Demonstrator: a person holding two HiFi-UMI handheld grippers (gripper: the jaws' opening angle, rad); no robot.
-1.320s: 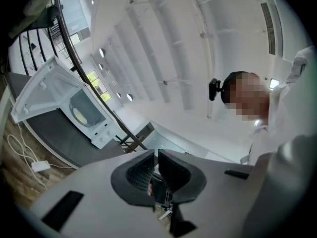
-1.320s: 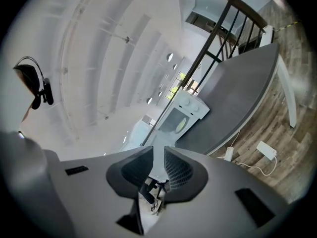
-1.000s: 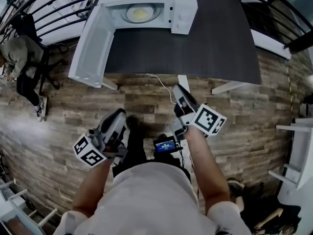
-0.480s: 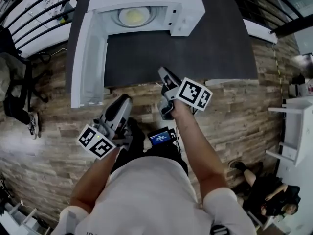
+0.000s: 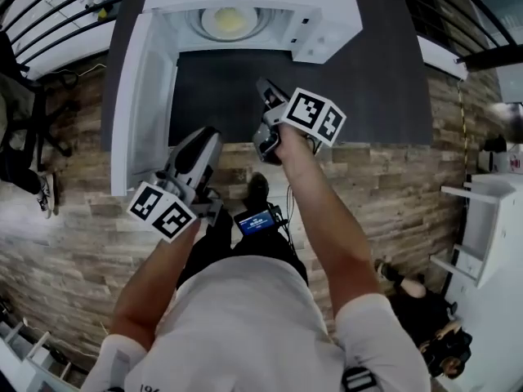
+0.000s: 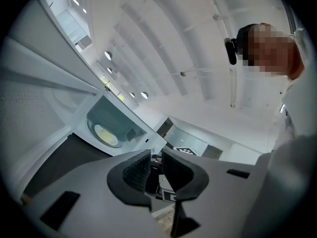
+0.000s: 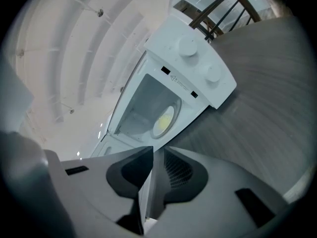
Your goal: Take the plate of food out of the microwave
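A white microwave (image 5: 327, 15) stands on the dark table (image 5: 376, 72), its door (image 5: 143, 104) swung open to the left. Inside sits a plate of yellow food (image 5: 227, 23), also seen in the left gripper view (image 6: 105, 132) and the right gripper view (image 7: 166, 118). My left gripper (image 5: 206, 140) hovers by the table's front edge beside the door. Its jaws have just opened to a narrow gap with nothing between them (image 6: 156, 157). My right gripper (image 5: 265, 95) is over the table in front of the cavity, slightly open and empty (image 7: 157, 157).
Wooden plank floor (image 5: 392, 186) surrounds the table. Black railings (image 5: 57, 23) run behind it at the left and right. A white shelf unit (image 5: 482, 227) stands at the right, and a person (image 5: 441, 349) crouches at the lower right. A small screen (image 5: 256, 220) hangs at my waist.
Both grippers have moved forward from over the floor toward the microwave; the right one now reaches over the table, the left one is at its edge. The microwave appears nearer.
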